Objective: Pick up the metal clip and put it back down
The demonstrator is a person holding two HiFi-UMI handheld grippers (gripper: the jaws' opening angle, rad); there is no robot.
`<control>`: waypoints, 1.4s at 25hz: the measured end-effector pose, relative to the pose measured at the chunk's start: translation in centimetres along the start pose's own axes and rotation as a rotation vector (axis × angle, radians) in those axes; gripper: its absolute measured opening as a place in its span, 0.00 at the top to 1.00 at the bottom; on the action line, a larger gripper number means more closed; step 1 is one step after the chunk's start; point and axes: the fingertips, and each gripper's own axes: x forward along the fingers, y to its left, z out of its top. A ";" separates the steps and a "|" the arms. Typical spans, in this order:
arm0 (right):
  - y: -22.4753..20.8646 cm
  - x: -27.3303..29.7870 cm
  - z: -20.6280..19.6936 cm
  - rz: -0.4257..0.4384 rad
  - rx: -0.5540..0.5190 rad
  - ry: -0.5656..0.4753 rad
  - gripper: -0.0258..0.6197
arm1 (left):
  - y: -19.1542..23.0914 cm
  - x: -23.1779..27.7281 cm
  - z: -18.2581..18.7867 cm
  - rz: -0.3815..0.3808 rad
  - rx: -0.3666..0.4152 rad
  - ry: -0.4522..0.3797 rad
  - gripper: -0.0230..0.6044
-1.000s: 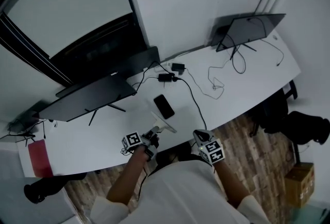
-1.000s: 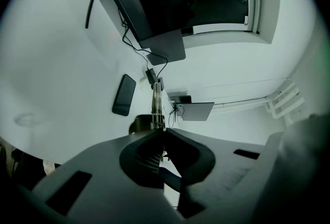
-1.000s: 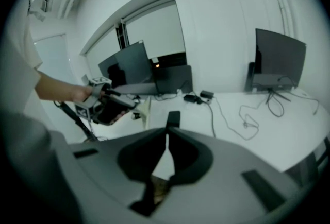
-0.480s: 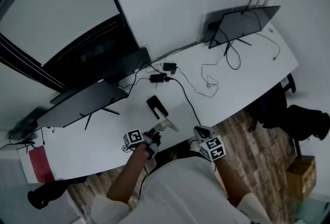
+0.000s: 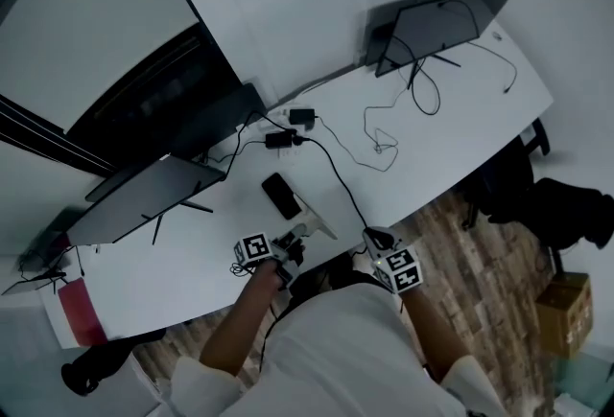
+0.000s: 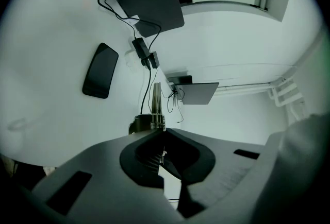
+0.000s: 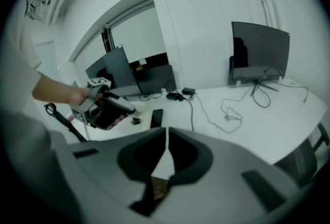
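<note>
The person's left hand (image 7: pixel 77 96) reaches out on a bare forearm over the near edge of the white table (image 5: pixel 451 118). It carries the left gripper (image 6: pixel 163 134) low over the surface and rolled onto its side, so that the tabletop fills the left of the left gripper view. This gripper points slightly down and across the table toward the monitor (image 6: pixel 198 93) at the far right. Its jaws are drawn tight together and pinch the metal clip (image 6: pixel 156 102) right at their tips. The clip's long axis lies along the gripper's own line. Its thin bright stem sticks out straight beyond the tips, away from the person, with a small coil where it meets them. A dark part of the clip sits just beside the stem on the side toward the table. Whether that part touches the surface cannot be told. A black phone (image 6: pixel 100 70) lies flat on the table, farther out and well apart from the clip. The right arm (image 5: pixel 427 338) holds the right gripper (image 7: pixel 167 135) near the table's near edge, to the right of the left one and tilted more steeply down. Its jaws are closed on each other with nothing between them, well apart from the clip.
</note>
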 end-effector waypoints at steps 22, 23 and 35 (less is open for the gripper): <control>-6.2 -2.2 -4.0 -0.044 0.101 0.053 0.91 | 0.1 10.1 -4.6 0.035 0.014 0.149 0.91; -6.4 -2.2 -4.2 -0.047 0.107 0.053 0.91 | 0.3 10.7 -4.9 0.039 0.015 0.160 0.91; -9.5 -1.7 -7.2 -0.081 0.153 0.102 0.91 | 1.7 17.1 -6.3 0.075 0.047 0.257 0.91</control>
